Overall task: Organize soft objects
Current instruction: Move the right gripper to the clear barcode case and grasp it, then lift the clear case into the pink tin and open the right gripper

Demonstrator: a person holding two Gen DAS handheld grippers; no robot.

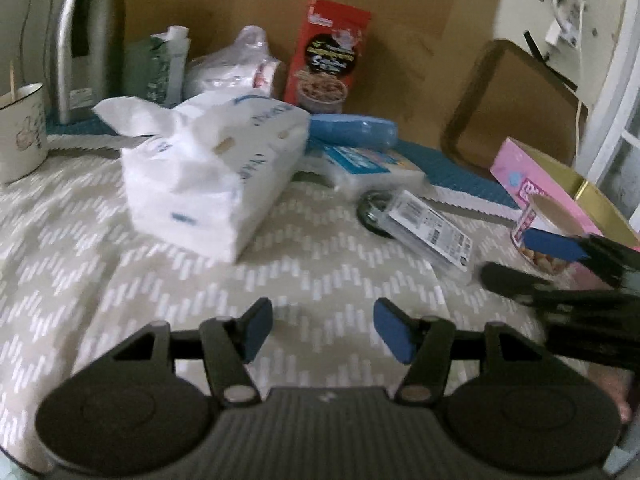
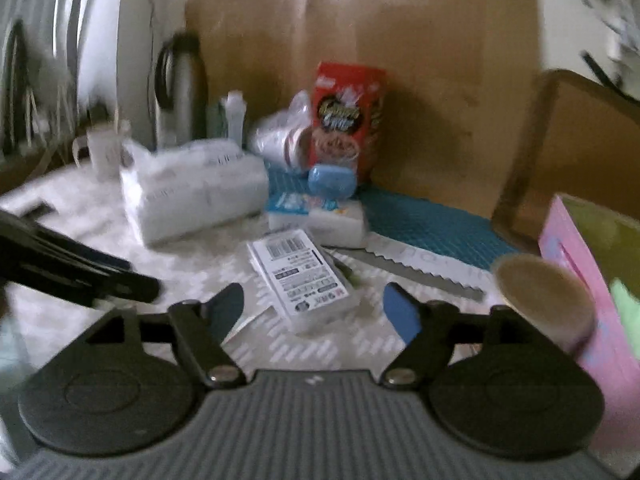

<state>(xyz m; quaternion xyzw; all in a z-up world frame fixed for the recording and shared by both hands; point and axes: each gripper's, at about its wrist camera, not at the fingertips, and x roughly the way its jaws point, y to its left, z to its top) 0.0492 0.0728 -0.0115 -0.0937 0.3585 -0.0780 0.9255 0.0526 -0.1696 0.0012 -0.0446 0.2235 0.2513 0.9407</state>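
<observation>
A white soft tissue pack (image 1: 208,168) lies on the patterned cloth, ahead and left of my left gripper (image 1: 322,330), which is open and empty above the cloth. A white sponge pack (image 1: 376,166) with a blue label lies behind it, with a blue case (image 1: 354,130) on top. My right gripper (image 2: 314,314) is open and empty, just before a flat packet with barcodes (image 2: 302,276). The tissue pack (image 2: 192,188), sponge pack (image 2: 320,218) and blue case (image 2: 332,182) also show in the right wrist view. The right gripper shows at the right edge of the left view (image 1: 536,258).
A red snack box (image 1: 326,58), a plastic bag (image 1: 236,66), a steel flask (image 1: 86,40) and a mug (image 1: 20,132) stand at the back. A pink box (image 2: 592,312), a round tin (image 2: 546,300), a brown tray (image 1: 512,100) and a teal mat (image 2: 428,228) are at the right.
</observation>
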